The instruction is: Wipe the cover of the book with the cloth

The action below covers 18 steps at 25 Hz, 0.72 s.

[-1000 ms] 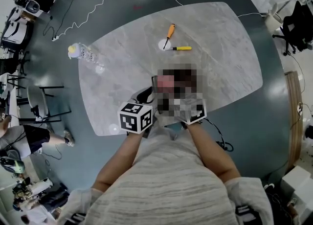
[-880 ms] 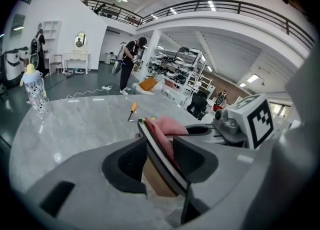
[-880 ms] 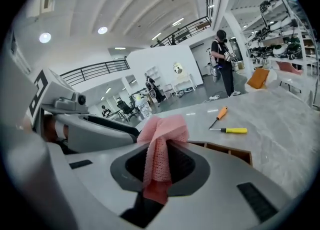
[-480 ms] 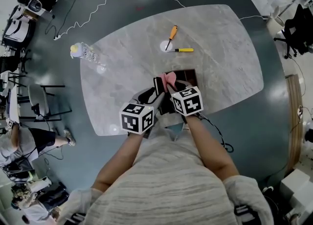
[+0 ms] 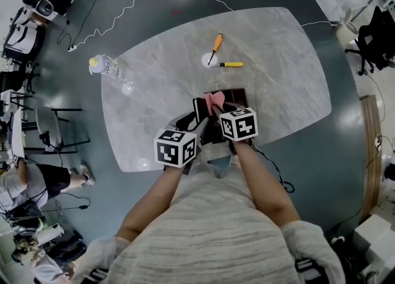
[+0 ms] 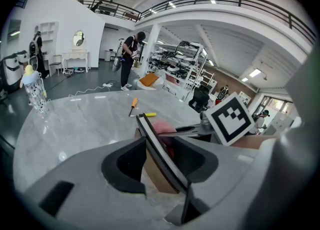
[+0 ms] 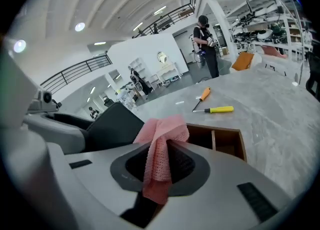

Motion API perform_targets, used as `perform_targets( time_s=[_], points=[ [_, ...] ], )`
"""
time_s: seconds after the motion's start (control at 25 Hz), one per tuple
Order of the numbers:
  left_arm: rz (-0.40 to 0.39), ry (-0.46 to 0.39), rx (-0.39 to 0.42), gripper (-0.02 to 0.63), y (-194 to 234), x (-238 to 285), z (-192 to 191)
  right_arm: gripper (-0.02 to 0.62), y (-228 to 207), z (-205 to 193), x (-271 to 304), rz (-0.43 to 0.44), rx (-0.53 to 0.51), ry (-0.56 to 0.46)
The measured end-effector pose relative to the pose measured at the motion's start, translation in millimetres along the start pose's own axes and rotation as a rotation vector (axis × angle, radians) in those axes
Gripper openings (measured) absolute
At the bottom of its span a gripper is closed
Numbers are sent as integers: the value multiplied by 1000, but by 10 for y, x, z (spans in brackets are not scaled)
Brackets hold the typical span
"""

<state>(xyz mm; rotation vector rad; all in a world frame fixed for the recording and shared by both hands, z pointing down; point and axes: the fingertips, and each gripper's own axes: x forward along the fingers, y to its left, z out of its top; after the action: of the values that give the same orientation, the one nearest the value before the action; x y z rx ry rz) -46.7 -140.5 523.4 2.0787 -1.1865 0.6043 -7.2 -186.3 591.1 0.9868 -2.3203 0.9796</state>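
Note:
A book (image 5: 199, 111) with a dark cover and white page edges stands tilted on its edge near the table's front. My left gripper (image 5: 195, 123) is shut on it, and in the left gripper view the book (image 6: 156, 146) runs edge-on between the two jaws. The pink cloth (image 5: 215, 100) hangs bunched in my right gripper (image 5: 217, 110), which is shut on it just right of the book. In the right gripper view the cloth (image 7: 159, 154) drapes over the jaws, with the dark cover (image 7: 116, 124) close at its left.
A brown wooden box (image 5: 238, 96) with compartments lies behind the grippers. Farther back lie an orange-handled screwdriver (image 5: 215, 41), a yellow-handled one (image 5: 230, 63) and a white disc (image 5: 206, 58). A baby bottle (image 5: 103, 66) stands at the table's left edge (image 5: 108, 128). Cables cross the floor.
My right gripper with the cloth has shifted a little forward and lower beside the book. The left gripper and the book have hardly moved.

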Motion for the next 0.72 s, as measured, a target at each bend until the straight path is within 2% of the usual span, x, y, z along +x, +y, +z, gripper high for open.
perform_targets(
  time_s=[0.24, 0.48, 0.6, 0.72],
  points=[
    [7, -8, -45, 169, 15, 35, 17, 53, -107, 304, -380, 23, 78, -142],
    [3, -25, -119, 116, 9, 31, 19, 52, -241, 586, -820, 0, 114, -273],
    [1, -24, -112, 97, -29, 20, 54, 52, -256, 688, -984, -10, 103, -314],
    [-9, -23, -42, 82, -123, -12, 121, 52, -250, 755, -1115, -9, 84, -345]
  ],
)
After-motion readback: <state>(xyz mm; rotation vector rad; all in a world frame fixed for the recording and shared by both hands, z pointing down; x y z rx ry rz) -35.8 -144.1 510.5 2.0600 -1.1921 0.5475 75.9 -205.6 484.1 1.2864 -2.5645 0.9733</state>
